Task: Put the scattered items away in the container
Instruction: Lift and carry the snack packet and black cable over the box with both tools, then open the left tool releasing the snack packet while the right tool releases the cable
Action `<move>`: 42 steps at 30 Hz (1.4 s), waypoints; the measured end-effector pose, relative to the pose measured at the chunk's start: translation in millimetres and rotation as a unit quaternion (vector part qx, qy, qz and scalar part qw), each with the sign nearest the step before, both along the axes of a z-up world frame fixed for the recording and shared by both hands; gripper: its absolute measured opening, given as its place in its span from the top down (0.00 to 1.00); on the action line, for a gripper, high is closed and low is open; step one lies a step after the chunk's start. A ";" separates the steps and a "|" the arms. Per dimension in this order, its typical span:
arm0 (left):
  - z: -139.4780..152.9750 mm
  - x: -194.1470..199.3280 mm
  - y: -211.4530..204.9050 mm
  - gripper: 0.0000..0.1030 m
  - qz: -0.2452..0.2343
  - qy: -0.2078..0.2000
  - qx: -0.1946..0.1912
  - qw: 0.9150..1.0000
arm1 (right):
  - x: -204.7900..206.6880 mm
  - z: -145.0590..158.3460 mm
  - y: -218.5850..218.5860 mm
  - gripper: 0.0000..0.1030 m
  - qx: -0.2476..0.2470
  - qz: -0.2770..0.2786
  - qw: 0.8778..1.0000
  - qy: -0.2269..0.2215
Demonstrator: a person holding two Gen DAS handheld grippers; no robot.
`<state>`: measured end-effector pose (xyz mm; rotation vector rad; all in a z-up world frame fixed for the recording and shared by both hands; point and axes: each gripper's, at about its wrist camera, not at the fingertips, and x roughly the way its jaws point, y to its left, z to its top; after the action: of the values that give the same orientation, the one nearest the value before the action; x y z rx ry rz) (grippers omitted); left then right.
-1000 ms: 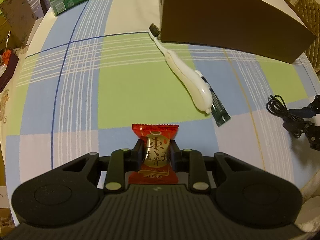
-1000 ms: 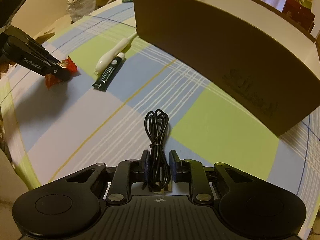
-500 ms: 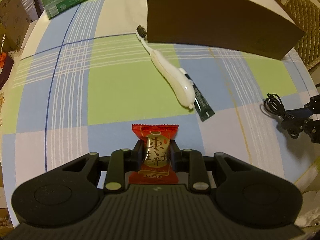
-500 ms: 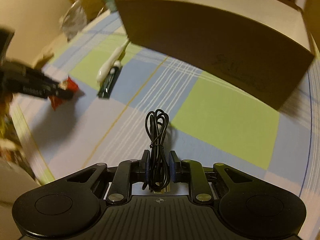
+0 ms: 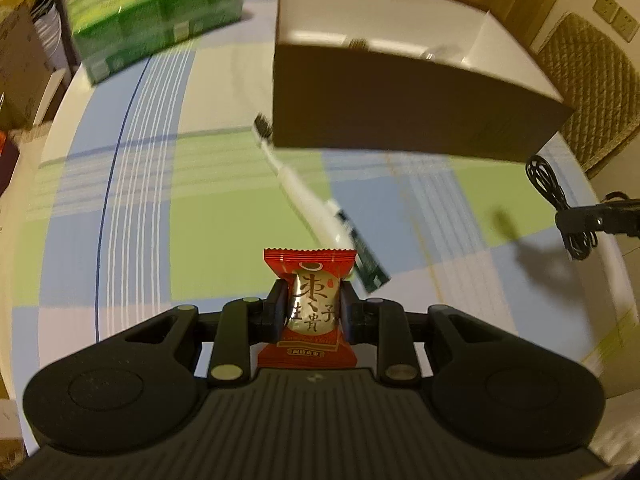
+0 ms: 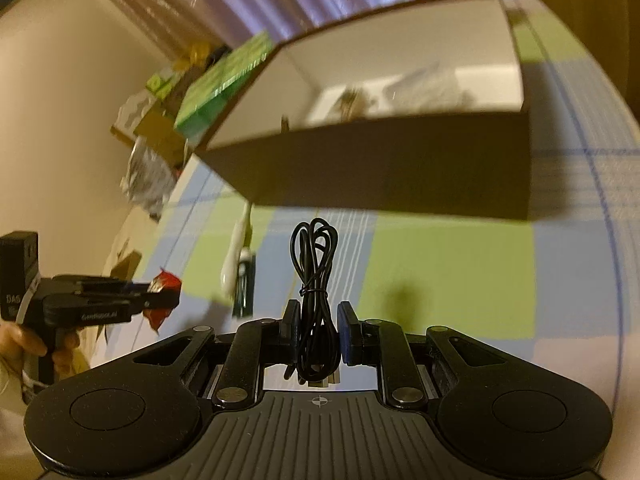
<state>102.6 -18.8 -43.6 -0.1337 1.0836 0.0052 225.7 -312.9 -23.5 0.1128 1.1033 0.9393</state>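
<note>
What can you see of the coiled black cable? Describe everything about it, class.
The black cable is a thin cord folded into a long bundle of loops, cinched near its middle by a thin tie. It stands upright, clamped between the right gripper's fingers, its lower end hanging below them. It is lifted clear of the checked tablecloth, in front of the brown box.

Both tools are matte black plastic. The left gripper (image 5: 312,314) has a broad ribbed housing at its base, flanked by two rounded lobes with shallow circular recesses. From it two flat link arms run forward, each pinned by a dull silver round screw, to short squared fingers (image 5: 280,312) with dark pads. The right gripper (image 6: 318,332) has the same build, with a small crosshair mark on the ribbing behind the jaws. Seen from the side, the left tool shows pale lettering on its arm.
</note>
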 end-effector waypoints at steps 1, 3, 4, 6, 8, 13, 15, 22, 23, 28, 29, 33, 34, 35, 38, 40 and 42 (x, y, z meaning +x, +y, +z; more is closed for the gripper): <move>3.9 2.9 -0.3 0.79 -0.003 -0.006 0.000 1.000 | 3.5 4.9 -0.7 0.79 0.003 -0.006 1.000 -0.005; 12.6 9.8 -1.3 0.79 -0.010 -0.018 0.003 1.000 | 10.3 14.5 -3.4 0.79 0.008 -0.016 1.000 -0.017; 17.2 13.4 -1.6 0.79 -0.013 -0.025 0.004 1.000 | 13.9 19.1 -5.9 0.79 0.010 -0.020 1.000 -0.021; 26.8 21.4 -2.6 0.79 -0.022 -0.038 0.005 0.999 | 19.5 27.6 -6.0 0.79 0.012 -0.026 0.999 -0.032; 35.8 29.4 -3.8 0.79 -0.031 -0.051 0.007 0.998 | 25.0 36.3 -7.2 0.79 0.013 -0.029 0.999 -0.043; 58.6 57.5 -6.2 0.79 -0.057 -0.084 0.019 0.995 | 45.7 55.9 -5.4 0.79 0.003 -0.035 0.996 -0.076; 68.0 72.1 -7.3 0.79 -0.068 -0.098 0.027 0.993 | 55.6 63.4 -0.1 0.79 0.000 -0.035 0.995 -0.092; 90.4 140.3 -10.9 0.79 -0.095 -0.122 0.033 0.987 | 99.9 78.7 32.5 0.79 -0.038 -0.030 0.989 -0.139; 91.3 150.7 -12.1 0.79 -0.099 -0.122 0.033 0.987 | 107.3 78.6 38.4 0.79 -0.047 -0.029 0.988 -0.145; 81.8 206.4 -21.9 0.79 -0.124 -0.099 0.047 0.986 | 144.5 67.5 67.6 0.79 -0.109 -0.021 0.979 -0.174; 77.1 217.2 -23.3 0.79 -0.129 -0.091 0.054 0.986 | 152.6 62.8 73.4 0.79 -0.125 -0.021 0.976 -0.176; 48.9 261.4 -25.8 0.79 -0.135 -0.053 0.092 0.985 | 181.1 40.3 90.7 0.79 -0.183 -0.027 0.967 -0.174; 41.8 270.4 -25.3 0.79 -0.134 -0.043 0.096 0.985 | 187.2 34.4 94.6 0.79 -0.198 -0.029 0.964 -0.174; 35.2 277.9 -24.4 0.79 -0.134 -0.035 0.098 0.986 | 191.7 29.7 96.6 0.79 -0.210 -0.032 0.961 -0.176; 18.2 297.2 -25.1 0.79 -0.139 -0.018 0.109 0.984 | 205.1 18.1 100.6 0.79 -0.226 -0.038 0.958 -0.170; 11.2 305.9 -25.3 0.78 -0.142 -0.014 0.112 0.983 | 212.4 12.7 101.6 0.79 -0.231 -0.041 0.958 -0.168; 6.4 313.6 -25.5 0.78 -0.146 -0.011 0.112 0.983 | 219.3 8.4 102.7 0.79 -0.235 -0.041 0.956 -0.169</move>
<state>416.2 -44.3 -37.2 0.2286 1.0646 -0.1370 445.0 -210.2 -15.2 -0.3776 0.9653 0.5737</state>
